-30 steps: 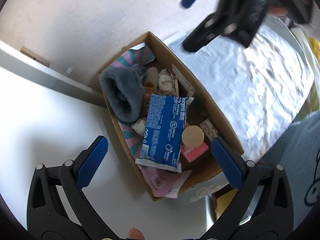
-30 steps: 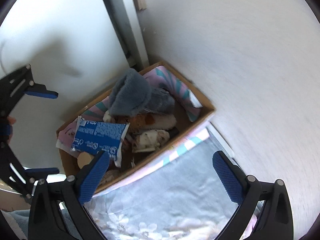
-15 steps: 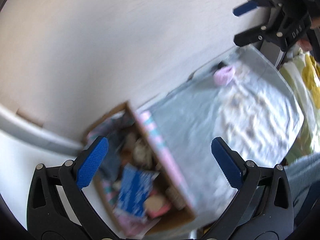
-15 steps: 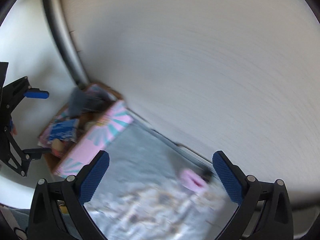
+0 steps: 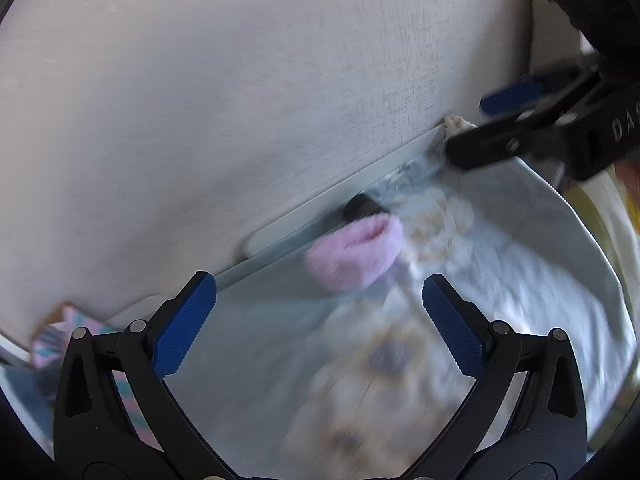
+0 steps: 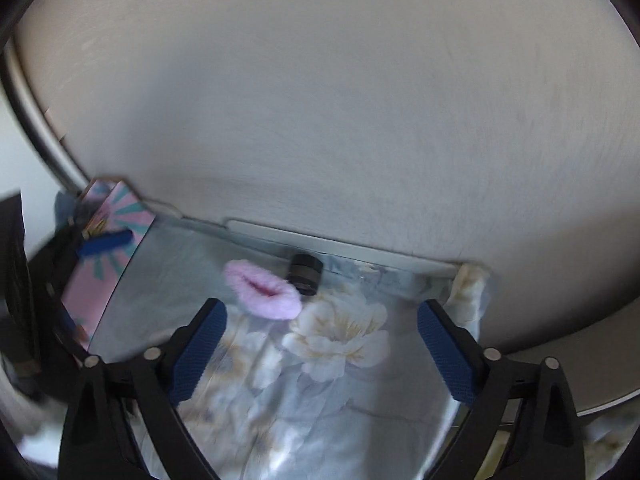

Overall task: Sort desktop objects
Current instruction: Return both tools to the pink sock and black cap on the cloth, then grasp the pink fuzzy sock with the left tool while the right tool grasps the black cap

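both claws, left gripper point(image 5: 320, 320) and right gripper point(image 6: 320, 340), are apart and empty, right one just narrowing; the pink sock point(image 6: 262, 290) touches the black cap point(image 6: 306, 274), so a sloppy grab could knock it rolling

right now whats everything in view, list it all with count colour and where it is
fluffy sock: one, pink, lying on the cloth near the wall
small cylinder: one, black, beside the pink sock, against the strip at the wall's foot
floral cloth: one, pale blue with cream flowers, spread over the surface
box: one, pink with teal stripes, at the cloth's left end
wall: pale grey, behind everything
left hand-held gripper: black, blue pads, open, empty
right hand-held gripper: black, blue pads, open, empty, jaws just closing slightly
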